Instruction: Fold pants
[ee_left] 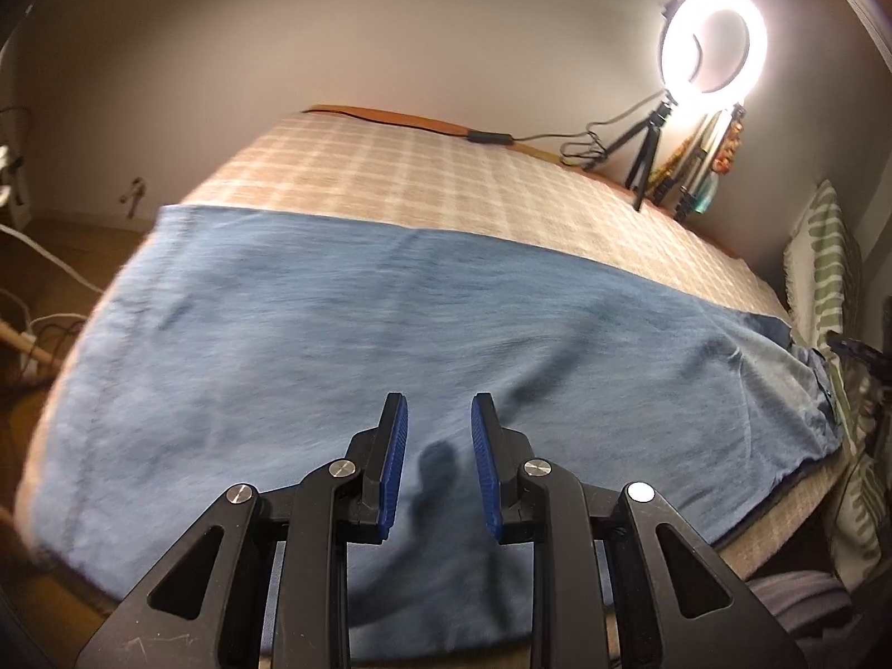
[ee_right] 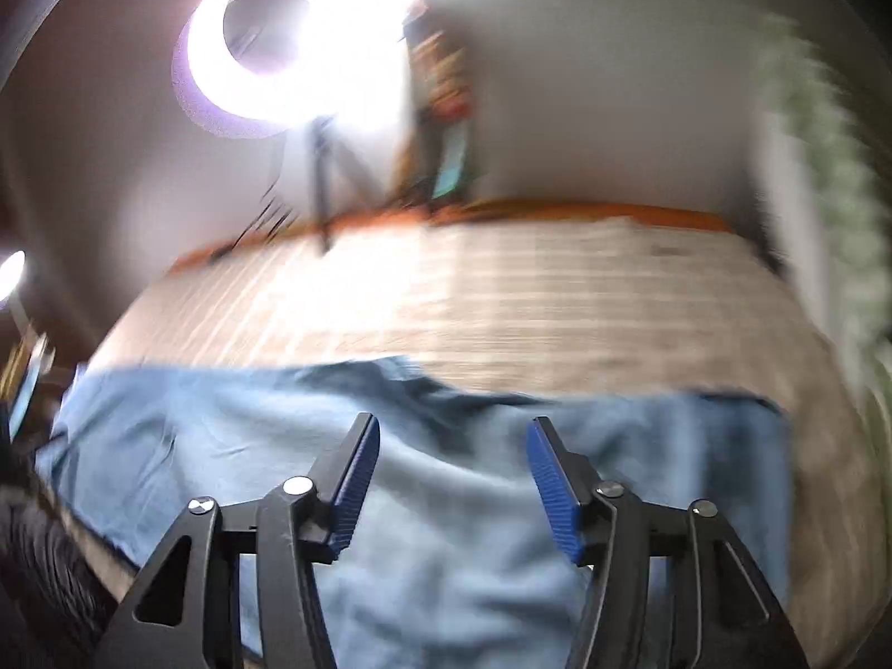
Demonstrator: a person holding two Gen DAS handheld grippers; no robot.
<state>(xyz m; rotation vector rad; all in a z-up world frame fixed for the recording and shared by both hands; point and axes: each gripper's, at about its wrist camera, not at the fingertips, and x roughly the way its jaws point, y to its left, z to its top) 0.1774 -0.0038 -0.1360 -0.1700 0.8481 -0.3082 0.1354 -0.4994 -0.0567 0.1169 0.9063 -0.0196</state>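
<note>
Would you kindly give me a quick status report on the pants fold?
Left hand-held gripper open, empty. Right hand-held gripper open, empty. Blue denim pants flat on checked bedspread. Nothing in the way.

Blue pants (ee_left: 345, 334) on a tan-and-white checked bedcover (ee_left: 423, 173); green-and-white striped pillow (ee_left: 825, 256).

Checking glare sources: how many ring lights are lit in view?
1 ring light, on a small tripod at the far edge beyond the checked bed cover. A second glow at the right view's left edge is unidentifiable.
</note>
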